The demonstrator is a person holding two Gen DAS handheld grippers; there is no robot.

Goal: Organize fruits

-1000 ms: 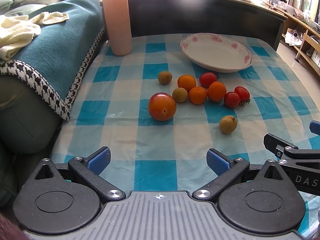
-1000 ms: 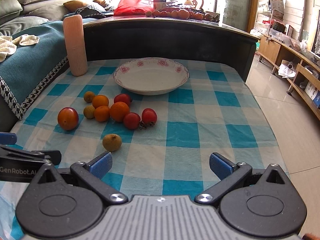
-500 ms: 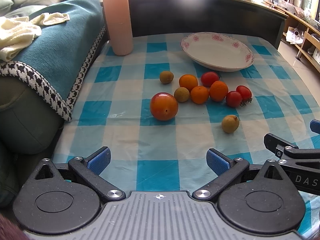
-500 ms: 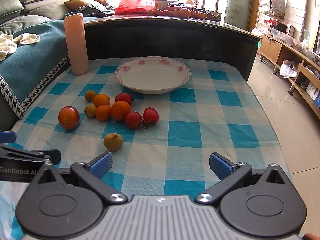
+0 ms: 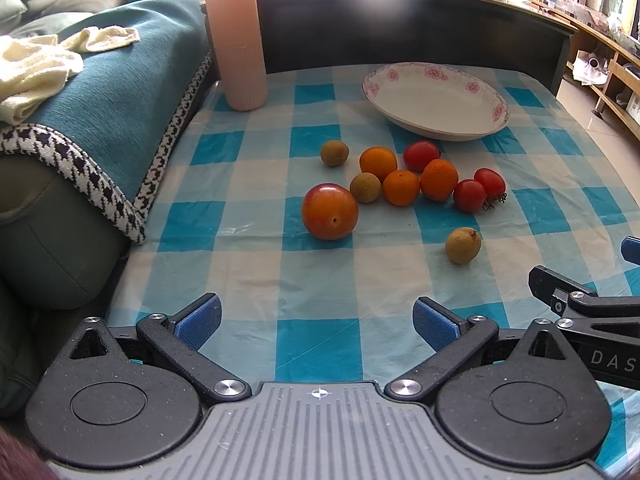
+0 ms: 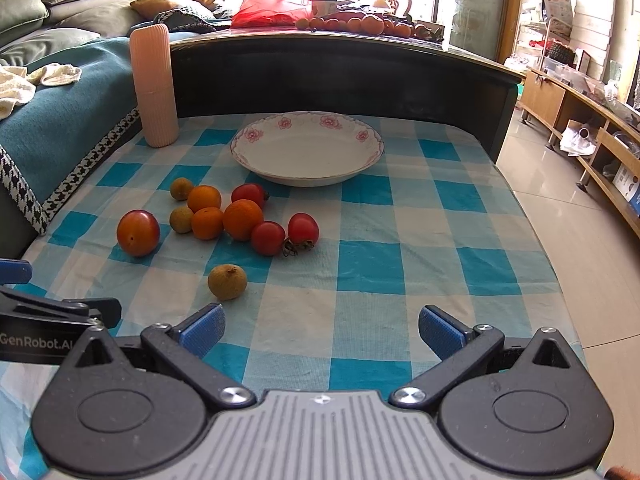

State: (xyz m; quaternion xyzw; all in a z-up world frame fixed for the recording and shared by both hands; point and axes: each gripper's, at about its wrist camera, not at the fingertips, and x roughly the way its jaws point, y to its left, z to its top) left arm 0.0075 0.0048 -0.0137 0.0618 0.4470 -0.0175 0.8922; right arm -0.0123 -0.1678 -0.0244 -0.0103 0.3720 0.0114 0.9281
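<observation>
Both grippers edged forward toward ten loose fruits (image 5: 398, 191), one plate (image 5: 436, 100).

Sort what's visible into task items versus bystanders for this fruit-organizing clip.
Task items: big tomato, three oranges, three small tomatoes, three brownish fruits, empty plate, left tool and right tool, both open.

Bystanders: pink cylinder, cream cloth, red bag.

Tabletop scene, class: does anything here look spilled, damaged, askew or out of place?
Nothing looks spilled or damaged. The plate sits upright and empty, while all the fruit lies loose on the checked tablecloth. One small brownish-yellow fruit lies apart from the cluster, nearest the open right gripper.
</observation>
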